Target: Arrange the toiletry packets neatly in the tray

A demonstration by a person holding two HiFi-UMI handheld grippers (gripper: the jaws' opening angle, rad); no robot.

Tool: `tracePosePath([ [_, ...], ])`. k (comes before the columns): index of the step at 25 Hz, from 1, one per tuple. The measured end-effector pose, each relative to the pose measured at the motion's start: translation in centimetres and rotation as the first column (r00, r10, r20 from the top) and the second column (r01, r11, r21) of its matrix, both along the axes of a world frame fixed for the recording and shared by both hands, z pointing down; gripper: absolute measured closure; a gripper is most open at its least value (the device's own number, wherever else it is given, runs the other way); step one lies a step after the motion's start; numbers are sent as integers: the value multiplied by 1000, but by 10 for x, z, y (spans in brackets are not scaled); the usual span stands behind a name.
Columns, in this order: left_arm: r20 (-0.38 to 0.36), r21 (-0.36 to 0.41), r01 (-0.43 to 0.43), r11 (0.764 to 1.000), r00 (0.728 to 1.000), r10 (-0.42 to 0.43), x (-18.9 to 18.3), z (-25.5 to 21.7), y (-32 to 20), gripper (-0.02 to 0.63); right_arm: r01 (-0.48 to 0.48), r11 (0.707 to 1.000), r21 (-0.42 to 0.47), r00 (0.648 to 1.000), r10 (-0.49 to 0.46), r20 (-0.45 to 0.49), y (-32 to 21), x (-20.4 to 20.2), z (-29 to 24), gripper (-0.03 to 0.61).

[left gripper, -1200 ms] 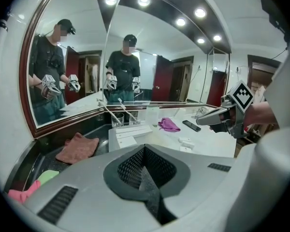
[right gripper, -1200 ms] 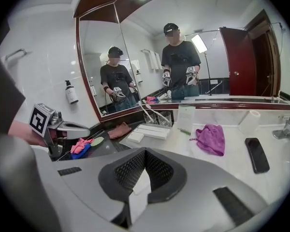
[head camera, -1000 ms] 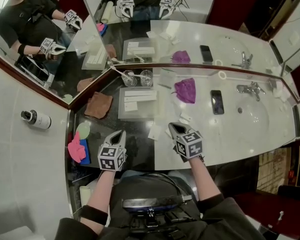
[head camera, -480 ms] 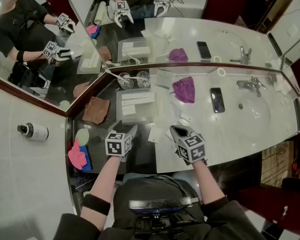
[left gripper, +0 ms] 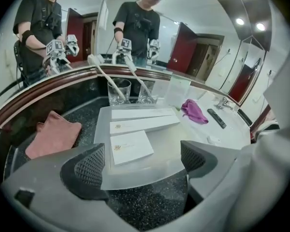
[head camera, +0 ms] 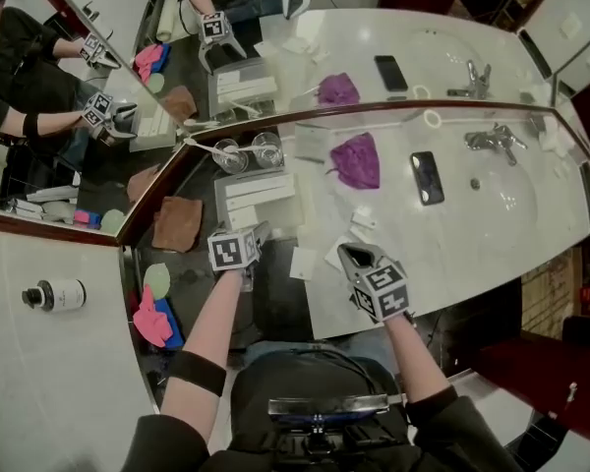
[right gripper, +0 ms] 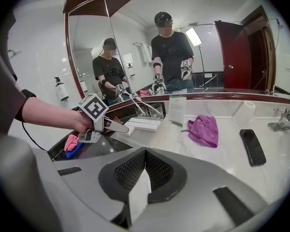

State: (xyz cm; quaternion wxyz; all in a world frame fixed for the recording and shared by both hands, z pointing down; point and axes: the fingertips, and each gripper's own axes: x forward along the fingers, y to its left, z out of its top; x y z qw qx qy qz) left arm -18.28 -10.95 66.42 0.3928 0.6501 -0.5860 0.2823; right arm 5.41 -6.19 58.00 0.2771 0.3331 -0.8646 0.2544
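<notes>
Left gripper (left gripper: pixel 141 162): its jaws have just been opening and stand wide apart. We see nothing between them but the near rim of the tray (left gripper: pixel 170 146) beyond.
Right gripper (right gripper: pixel 145 153): its jaws are closed. We read the white sliver between the pads as a thin packet (right gripper: pixel 135 192), pinched.
Tray position: on the dark left part of the worktop (head camera: pixel 192 283), toward its back edge, just in front of two glasses (left gripper: pixel 130 92).
Tray contents: two long packets (left gripper: pixel 145 125) and a short packet (left gripper: pixel 131 147), side by side.
Deciding relation: the tray lies ahead of and below the open jaws. The packets' long axes run across that view, along the line on which the jaws open. The left hand is nearer the tray, and the right is nearer the loose packets (head camera: pixel 303 262) by the worktop's front edge.
Hard to make out: the packets' print is too small to read. The pads hide most of the pinched packet. In the head view the marker cube (head camera: pixel 234 251) covers the tray's near rim.
</notes>
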Motion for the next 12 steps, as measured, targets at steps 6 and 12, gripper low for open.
tracePosePath([
  [6, 59, -57, 9, 998, 998, -6, -10, 26, -11, 130, -50, 998, -31, 999, 50, -6, -8, 15, 15, 569],
  [12, 146, -60, -14, 998, 989, 23, -19, 35, -20, 177, -83, 994, -65, 996, 82, -15, -8, 25, 28, 569],
])
